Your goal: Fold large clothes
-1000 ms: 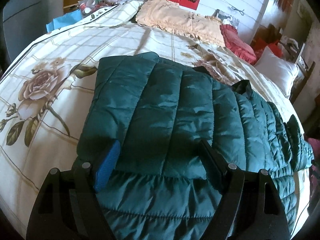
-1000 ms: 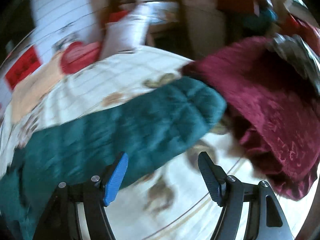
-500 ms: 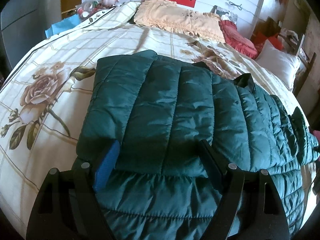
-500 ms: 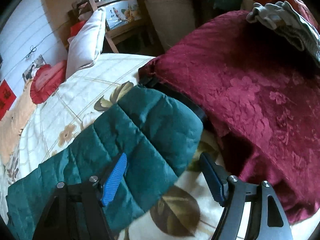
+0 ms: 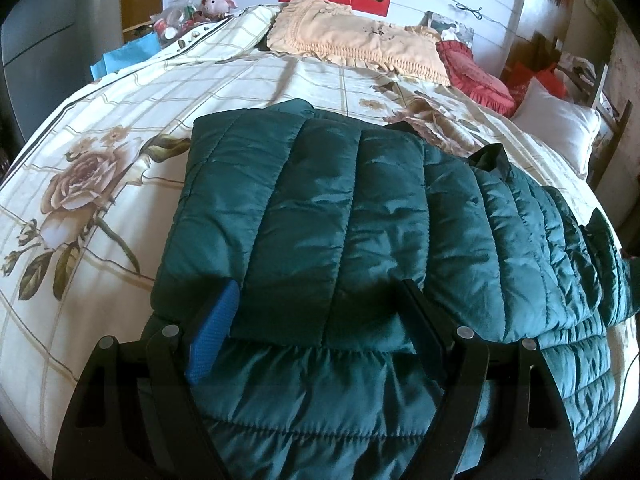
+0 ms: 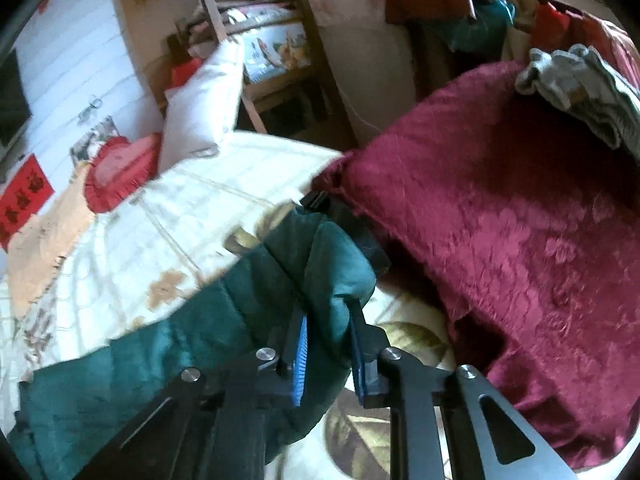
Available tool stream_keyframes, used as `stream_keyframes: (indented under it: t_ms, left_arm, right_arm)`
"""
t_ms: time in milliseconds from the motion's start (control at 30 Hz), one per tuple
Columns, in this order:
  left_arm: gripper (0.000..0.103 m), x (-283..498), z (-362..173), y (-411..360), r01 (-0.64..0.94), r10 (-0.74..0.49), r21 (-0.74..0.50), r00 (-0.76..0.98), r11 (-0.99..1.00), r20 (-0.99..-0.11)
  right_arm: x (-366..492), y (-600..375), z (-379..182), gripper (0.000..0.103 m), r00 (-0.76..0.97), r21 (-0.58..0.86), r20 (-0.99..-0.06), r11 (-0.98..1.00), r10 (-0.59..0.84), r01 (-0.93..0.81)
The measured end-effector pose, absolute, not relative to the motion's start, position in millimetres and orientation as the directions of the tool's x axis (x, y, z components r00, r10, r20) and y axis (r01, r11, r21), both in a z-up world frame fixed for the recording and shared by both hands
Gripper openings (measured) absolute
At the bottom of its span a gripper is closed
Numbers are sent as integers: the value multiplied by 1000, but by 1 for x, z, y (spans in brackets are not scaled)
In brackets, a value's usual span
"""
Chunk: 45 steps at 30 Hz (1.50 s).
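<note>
A dark green quilted puffer jacket point(image 5: 344, 216) lies on the floral bedsheet point(image 5: 120, 128), one sleeve folded across its body. My left gripper point(image 5: 316, 300) is open, its fingers wide apart over the folded sleeve's near edge. In the right wrist view the jacket's other sleeve point(image 6: 280, 280) stretches toward a maroon blanket. My right gripper point(image 6: 328, 320) is shut on that sleeve's cuff end, the green fabric pinched between the blue pads point(image 6: 301, 354).
A maroon blanket point(image 6: 500, 240) is heaped at the right, with a grey cloth point(image 6: 580, 88) on top. A peach pillow point(image 5: 360, 48), a red cushion point(image 5: 476, 76) and a white pillow point(image 5: 556, 128) lie at the bed's head. A wooden chair point(image 6: 280, 60) stands beside the bed.
My right gripper has moved onto the sleeve end and closed on it; it was open half a second ago. My left gripper stays open and has barely moved.
</note>
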State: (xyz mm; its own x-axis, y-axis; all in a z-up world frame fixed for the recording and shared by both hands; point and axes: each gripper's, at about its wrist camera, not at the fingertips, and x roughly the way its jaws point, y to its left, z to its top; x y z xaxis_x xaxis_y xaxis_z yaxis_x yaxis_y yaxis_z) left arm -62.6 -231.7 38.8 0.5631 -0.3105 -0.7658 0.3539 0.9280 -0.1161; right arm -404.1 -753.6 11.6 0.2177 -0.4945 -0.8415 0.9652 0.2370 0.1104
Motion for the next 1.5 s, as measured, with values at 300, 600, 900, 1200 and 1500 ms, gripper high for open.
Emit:
stream_keyframes:
  t_ms: [300, 600, 900, 1200, 1500]
  left_arm:
    - [81, -63, 39, -231, 354, -312, -118, 563, 928, -765]
    - [81, -64, 43, -229, 350, -319, -130, 562, 928, -763]
    - [81, -63, 68, -208, 315, -353, -197, 586, 928, -729]
    - [81, -67, 73, -186, 303, -369, -227, 585, 926, -723]
    - [81, -69, 73, -171, 296, -376, -241, 591, 924, -714]
  right_arm:
    - [-377, -722, 71, 13, 356, 147, -775, 398, -523, 906]
    - [-338, -670, 120, 12, 536, 241, -722, 567, -438, 788]
    - [-268, -592, 143, 12, 664, 298, -704, 744, -252, 598]
    - [-177, -487, 120, 12, 691, 351, -723, 853, -15, 386]
    - [-132, -434, 98, 13, 631, 279, -775, 911, 27, 304]
